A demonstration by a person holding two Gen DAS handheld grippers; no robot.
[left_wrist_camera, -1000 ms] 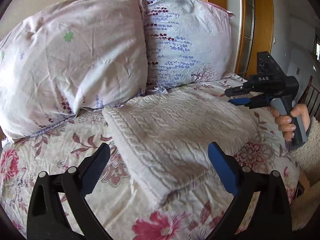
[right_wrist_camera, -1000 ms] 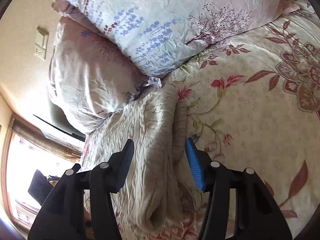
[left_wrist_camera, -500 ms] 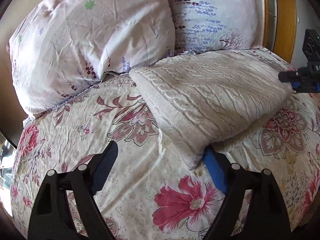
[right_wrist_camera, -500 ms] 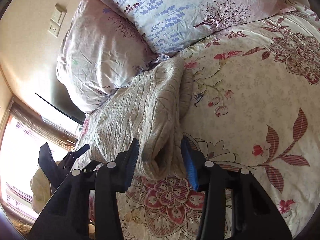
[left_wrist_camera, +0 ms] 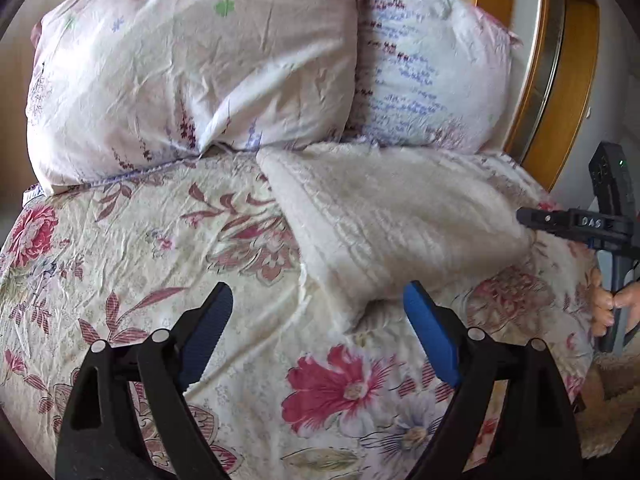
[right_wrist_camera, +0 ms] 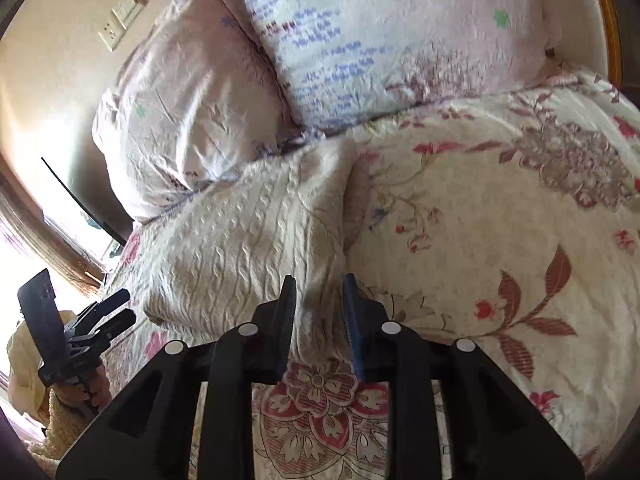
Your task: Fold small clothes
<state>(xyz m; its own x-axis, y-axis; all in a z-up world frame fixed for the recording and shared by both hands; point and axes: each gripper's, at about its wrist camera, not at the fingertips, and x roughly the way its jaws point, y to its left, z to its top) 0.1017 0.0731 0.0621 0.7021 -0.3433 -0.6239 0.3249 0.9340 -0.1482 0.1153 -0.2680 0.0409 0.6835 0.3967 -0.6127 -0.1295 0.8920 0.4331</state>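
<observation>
A folded cream cable-knit sweater (left_wrist_camera: 384, 220) lies on the floral bedspread (left_wrist_camera: 160, 264), its far end against the pillows. It also shows in the right wrist view (right_wrist_camera: 248, 240). My left gripper (left_wrist_camera: 318, 312) is open, its fingers wide apart, just short of the sweater's near corner, holding nothing. My right gripper (right_wrist_camera: 318, 304) has its jaws closed most of the way on the sweater's near edge, cloth pinched between them. In the left wrist view the right gripper (left_wrist_camera: 524, 216) touches the sweater's right end. In the right wrist view the left gripper (right_wrist_camera: 116, 316) sits at the far left.
Two floral pillows (left_wrist_camera: 192, 76) (left_wrist_camera: 428, 80) lean against the wall at the head of the bed. A wooden door frame (left_wrist_camera: 560, 92) stands at the right. A wall socket (right_wrist_camera: 120, 20) and a bright window (right_wrist_camera: 16, 236) are at the left in the right wrist view.
My right gripper's jaws have narrowed onto the sweater's edge. My left gripper pulled back off the sweater, which now lies just ahead of its open fingers.
</observation>
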